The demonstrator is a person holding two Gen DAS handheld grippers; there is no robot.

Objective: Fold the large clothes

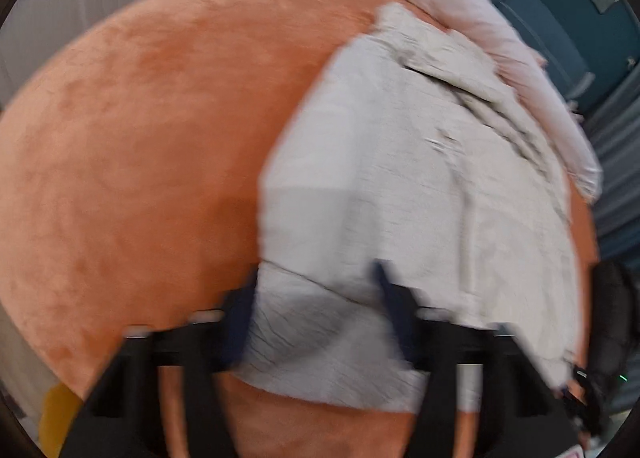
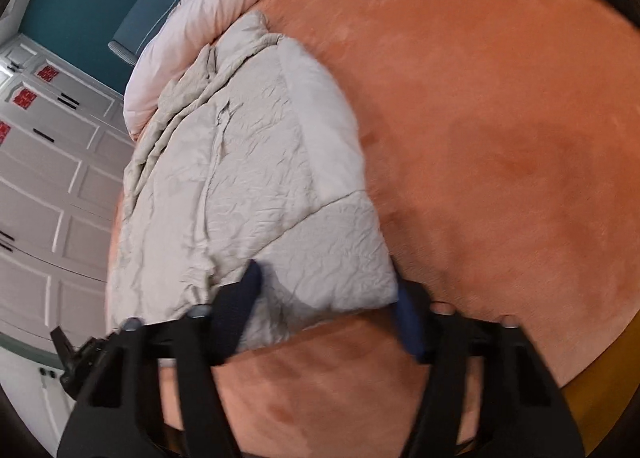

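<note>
Lying on an orange bed (image 1: 140, 137), the grey garment (image 1: 400, 177) is folded w/ crinkled fabric, bunched at its far end against a pale pink duvet (image 1: 460, 5). Left gripper (image 1: 316, 318) sits at the garment's near edge, fingers (image 1: 236, 322) partly apart w/ the edge between them; can't tell if they pinch it, view blurred. Right gripper (image 2: 324, 310) straddles the near corner of the garment (image 2: 240, 177), fingers (image 2: 408, 318) partly apart, cloth between; grip unclear. White cabinet doors (image 2: 52, 185) at far left in right view.
</note>
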